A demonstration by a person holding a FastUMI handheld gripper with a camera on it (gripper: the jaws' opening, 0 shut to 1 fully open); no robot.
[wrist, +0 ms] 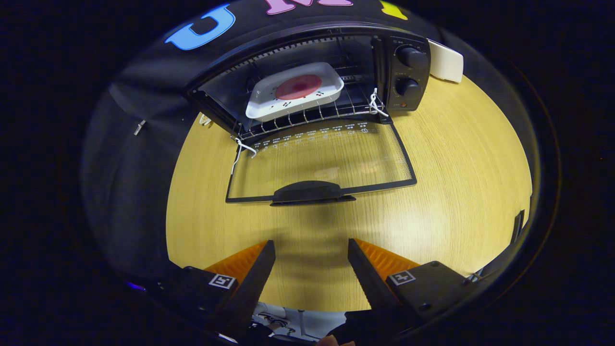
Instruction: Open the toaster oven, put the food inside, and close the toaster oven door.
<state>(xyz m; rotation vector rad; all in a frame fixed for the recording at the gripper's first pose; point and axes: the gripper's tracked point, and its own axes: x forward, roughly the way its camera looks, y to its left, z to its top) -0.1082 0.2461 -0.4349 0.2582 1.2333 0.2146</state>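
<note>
A black toaster oven (pixel 408 72) stands at the far side of the wooden table, its glass door (pixel 322 161) folded down flat toward me. On the wire rack inside rests a white tray (pixel 293 91) carrying a round red slice of food (pixel 298 86). The door's black handle (pixel 310 192) lies a little ahead of my gripper (pixel 311 247). The gripper is open with nothing between its fingers, held above the bare table short of the handle.
The wooden table (pixel 461 182) stretches right of the oven. A white box (pixel 446 61) sits behind the oven's right side. White string ties (pixel 242 146) hang at the door hinges. The table's near edge runs just under the fingers.
</note>
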